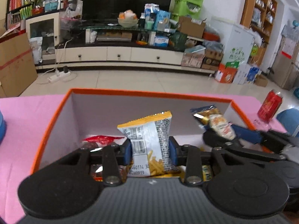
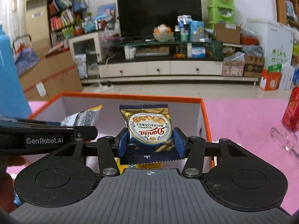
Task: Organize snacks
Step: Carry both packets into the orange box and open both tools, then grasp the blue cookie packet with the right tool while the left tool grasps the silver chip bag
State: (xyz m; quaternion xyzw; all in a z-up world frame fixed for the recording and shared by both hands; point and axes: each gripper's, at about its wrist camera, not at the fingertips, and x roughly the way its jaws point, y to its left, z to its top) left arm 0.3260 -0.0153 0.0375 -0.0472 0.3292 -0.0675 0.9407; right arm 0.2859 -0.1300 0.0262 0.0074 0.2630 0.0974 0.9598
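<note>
An orange box (image 1: pixel 149 93) with white inner walls stands on the pink table, and both grippers hover over its opening. My left gripper (image 1: pixel 150 149) is shut on a white and yellow snack-stick packet (image 1: pixel 149 130), pinched at its middle and held upright. My right gripper (image 2: pixel 150 141) is shut on a dark blue and gold butter cookie packet (image 2: pixel 149 127), also upright. In the left wrist view the cookie packet (image 1: pixel 218 123) appears at the right. From the right wrist camera, the snack-stick packet (image 2: pixel 82 117) shows at the left. A red packet (image 1: pixel 101 139) and other snacks lie in the box.
A red can (image 1: pixel 270 106) stands on the pink cloth (image 1: pixel 28 121) right of the box, with a clear glass item (image 2: pixel 286 140) near it. A tall blue bottle (image 2: pixel 9 74) stands left of the box. Beyond the table are tiled floor and a TV cabinet.
</note>
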